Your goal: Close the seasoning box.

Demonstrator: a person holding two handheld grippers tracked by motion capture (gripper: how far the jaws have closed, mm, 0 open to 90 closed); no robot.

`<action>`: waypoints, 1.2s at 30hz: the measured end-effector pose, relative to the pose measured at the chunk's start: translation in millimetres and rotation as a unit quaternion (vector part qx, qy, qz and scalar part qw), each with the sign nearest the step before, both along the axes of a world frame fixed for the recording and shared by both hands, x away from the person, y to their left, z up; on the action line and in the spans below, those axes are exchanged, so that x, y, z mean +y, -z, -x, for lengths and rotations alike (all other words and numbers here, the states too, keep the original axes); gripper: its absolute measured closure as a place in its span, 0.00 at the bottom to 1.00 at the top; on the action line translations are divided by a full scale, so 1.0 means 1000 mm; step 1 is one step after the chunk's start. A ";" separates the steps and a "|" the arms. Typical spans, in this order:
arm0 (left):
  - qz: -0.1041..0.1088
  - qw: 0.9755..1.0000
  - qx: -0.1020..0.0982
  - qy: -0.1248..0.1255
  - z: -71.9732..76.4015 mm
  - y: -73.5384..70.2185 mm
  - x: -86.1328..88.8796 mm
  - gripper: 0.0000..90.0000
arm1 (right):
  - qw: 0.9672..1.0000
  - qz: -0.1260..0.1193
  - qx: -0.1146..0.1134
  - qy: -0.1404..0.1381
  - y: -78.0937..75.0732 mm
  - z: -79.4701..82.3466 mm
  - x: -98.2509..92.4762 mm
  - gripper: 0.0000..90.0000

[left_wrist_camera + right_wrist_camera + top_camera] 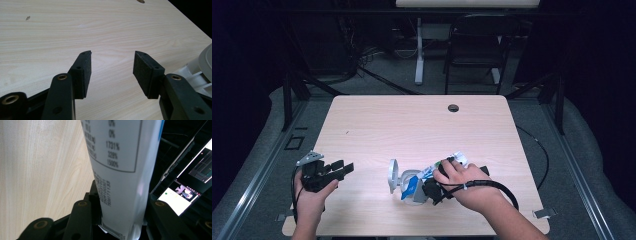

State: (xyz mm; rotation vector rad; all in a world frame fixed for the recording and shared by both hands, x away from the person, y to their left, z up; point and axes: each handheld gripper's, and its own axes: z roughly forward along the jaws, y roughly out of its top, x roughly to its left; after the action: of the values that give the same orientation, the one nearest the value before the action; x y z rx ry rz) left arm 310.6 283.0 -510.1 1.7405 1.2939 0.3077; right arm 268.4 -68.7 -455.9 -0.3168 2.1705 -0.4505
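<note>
A white pouch (pixel 428 173) with blue and green print lies tilted at the table's front middle, against a grey and white stand (pixel 394 176). My right gripper (pixel 435 190) comes at it from the right, and a hand covers most of the gripper. In the right gripper view the pouch (pixel 120 157) shows a printed nutrition panel and runs up between the two black jaws. It spans the gap of my right gripper (pixel 121 205), whose pads press on its sides. My left gripper (pixel 343 168) rests at the front left, apart from the pouch. There my left gripper (pixel 113 57) stands open over bare wood.
The light wooden table (pixel 412 125) has a round cable hole (pixel 453 108) near its far edge. The stand's grey disc (pixel 205 62) is at the right edge of the left gripper view. A dark chair (pixel 474 45) and a desk leg stand beyond the table. Lit screens (pixel 180 192) glow off to the right.
</note>
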 end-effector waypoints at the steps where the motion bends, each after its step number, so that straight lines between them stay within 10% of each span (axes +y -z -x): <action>1: 0.000 1.000 0.000 0.000 0.000 0.000 0.000 0.54 | 1.000 -0.001 0.000 0.000 0.000 0.000 0.000 0.74; 36: 0.001 1.000 -0.002 0.000 0.000 0.000 0.000 0.54 | 1.000 0.000 -0.005 0.005 -0.001 0.001 0.002 0.77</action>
State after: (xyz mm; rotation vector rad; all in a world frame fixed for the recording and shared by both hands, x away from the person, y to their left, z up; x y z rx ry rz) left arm 310.4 283.1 -509.8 1.7371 1.2916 0.3105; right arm 267.2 -66.8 -454.6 -0.3025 2.1632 -0.4580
